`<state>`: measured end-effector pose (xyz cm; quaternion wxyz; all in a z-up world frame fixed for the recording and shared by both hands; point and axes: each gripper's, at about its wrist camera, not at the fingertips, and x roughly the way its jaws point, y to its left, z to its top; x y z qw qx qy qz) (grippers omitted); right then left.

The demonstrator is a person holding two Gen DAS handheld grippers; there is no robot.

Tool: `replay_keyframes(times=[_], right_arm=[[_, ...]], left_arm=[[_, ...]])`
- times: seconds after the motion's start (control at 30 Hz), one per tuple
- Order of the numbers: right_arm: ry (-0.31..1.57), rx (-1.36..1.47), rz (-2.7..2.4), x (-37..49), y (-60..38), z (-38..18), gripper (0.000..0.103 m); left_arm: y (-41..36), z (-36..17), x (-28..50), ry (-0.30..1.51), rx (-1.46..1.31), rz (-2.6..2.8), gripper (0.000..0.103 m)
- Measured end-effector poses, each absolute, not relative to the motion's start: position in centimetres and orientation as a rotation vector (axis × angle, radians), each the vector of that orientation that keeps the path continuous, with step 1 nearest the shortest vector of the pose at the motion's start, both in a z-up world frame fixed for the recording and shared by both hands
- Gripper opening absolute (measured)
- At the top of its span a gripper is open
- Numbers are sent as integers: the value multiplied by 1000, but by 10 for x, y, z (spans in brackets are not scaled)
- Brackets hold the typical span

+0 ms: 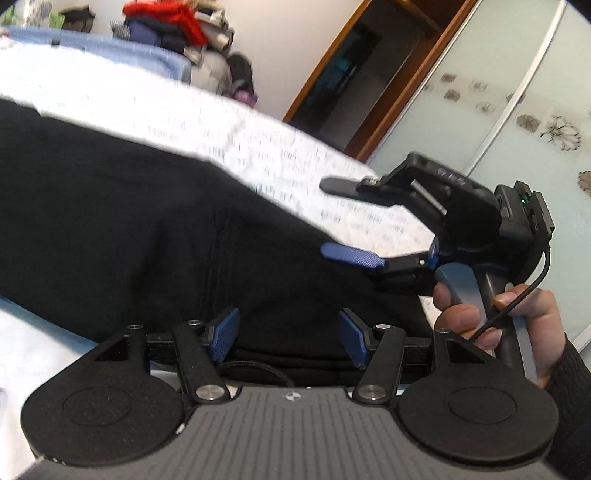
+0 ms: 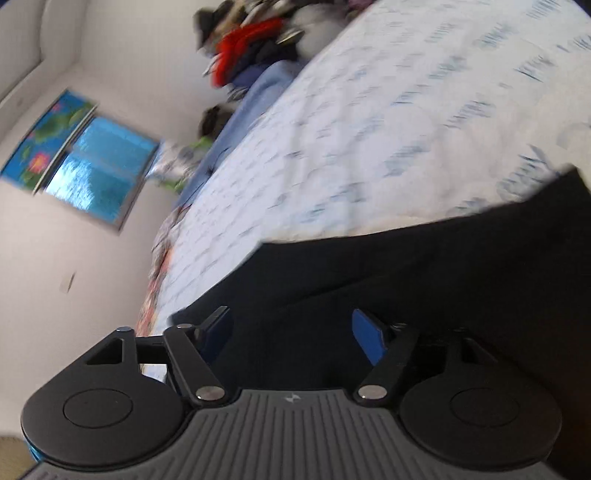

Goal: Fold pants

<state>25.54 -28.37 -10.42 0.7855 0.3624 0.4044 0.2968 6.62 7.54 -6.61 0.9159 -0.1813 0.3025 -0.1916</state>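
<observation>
Left wrist view: my left gripper (image 1: 288,338) hangs over the black pants (image 1: 147,229), jaws apart, nothing pinched.
Right gripper (image 1: 332,218): seen from the side, held in my right hand (image 1: 495,321), fingers spread, empty.
Pants: flat on the white patterned bedspread (image 1: 229,129), filling the near side.
Right wrist view: blurred; jaws apart above the dark cloth.
Background: clothes pile (image 1: 173,26) at the far end.
</observation>
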Motion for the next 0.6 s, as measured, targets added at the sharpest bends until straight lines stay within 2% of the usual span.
replay_keyframes(times=[0.1, 0.13, 0.33, 0.4, 0.47, 0.6], right_arm=[[847, 784, 777, 259, -265, -86, 76], [854, 785, 797, 266, -256, -82, 79], [1006, 832, 819, 327, -194, -99, 79], [1033, 730, 756, 342, -179, -103, 79], [1031, 595, 707, 351, -171, -111, 75], [992, 542, 717, 356, -186, -94, 73]], left_arm=[[92, -54, 57, 540, -334, -304, 75], [99, -53, 59, 533, -345, -281, 76], [123, -73, 85, 640, -381, -203, 75], [126, -83, 88, 646, -388, -203, 76], [127, -88, 84, 618, -391, -207, 76], [134, -101, 79, 550, -438, -235, 80]])
